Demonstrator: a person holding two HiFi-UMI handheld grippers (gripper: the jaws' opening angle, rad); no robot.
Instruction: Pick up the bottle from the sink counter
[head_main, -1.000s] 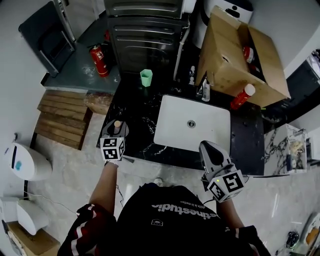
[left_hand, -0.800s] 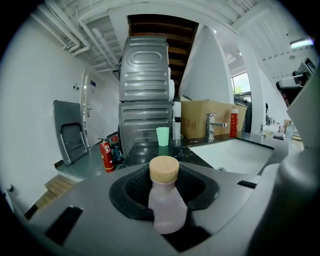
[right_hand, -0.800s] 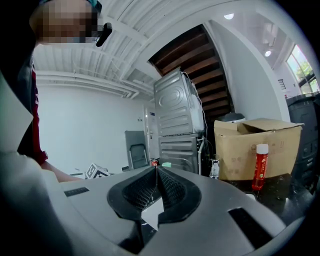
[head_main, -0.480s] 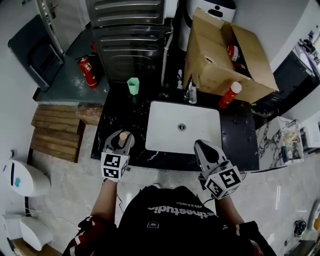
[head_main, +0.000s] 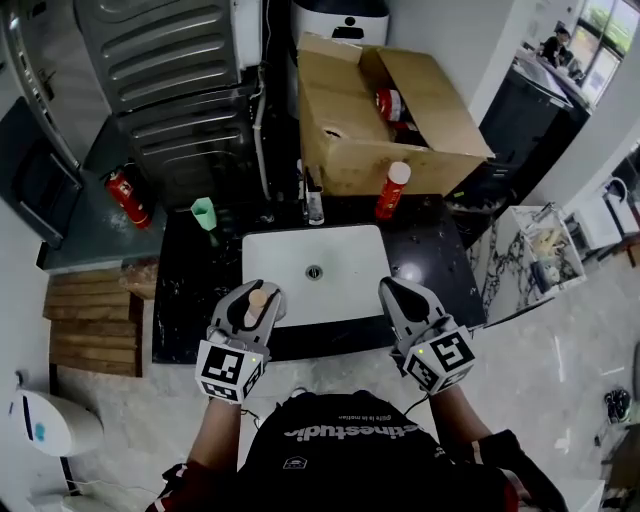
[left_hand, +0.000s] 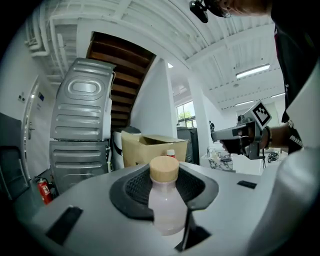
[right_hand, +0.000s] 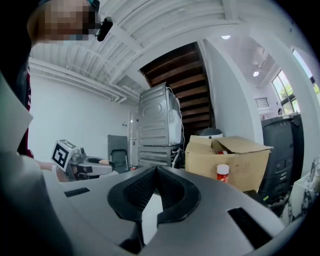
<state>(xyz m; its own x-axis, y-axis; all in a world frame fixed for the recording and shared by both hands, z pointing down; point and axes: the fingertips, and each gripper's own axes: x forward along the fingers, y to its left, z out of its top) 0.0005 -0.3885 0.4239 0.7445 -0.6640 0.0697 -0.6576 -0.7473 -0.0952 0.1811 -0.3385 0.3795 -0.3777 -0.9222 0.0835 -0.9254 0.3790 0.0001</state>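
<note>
**Step in hand.** The grasp is made and the task appears to be in its lift phase. The bottle (left_hand: 165, 200), pale-bodied with a tan cap, sits between the jaws of the left gripper (head_main: 260, 294). In the head view this pair is over the front-left corner of the sink (head_main: 350, 270), at the edge where the white basin meets the black counter (head_main: 190, 300). The base of the bottle is hidden by the jaws. Whether it is fully clear of the counter cannot be confirmed, but nothing shows it resting on any surface.

**Left gripper.** Clenched on the bottle at a partial opening. The ribbed pads (left_hand: 135, 187) bear on both sides of the body just below the cap. The bottle stands upright and roughly centred in the jaw pocket, with the cap above the pad line.

**Right gripper.** The right gripper (head_main: 392, 292) is over the front-right corner of the sink. Its jaw tips are together and nothing is between them. It touches nothing.

**Next move, as judged.**
- Keep the clamp force steady, since the body looks smooth and could slip downward.
- Raise the bottle straight up and keep it vertical.
- Keep clear of the items behind the sink: the green cup (head_main: 204, 212), the red bottle (head_main: 392, 190) and the cardboard box (head_main: 350, 140). All are well away from the held bottle
</note>
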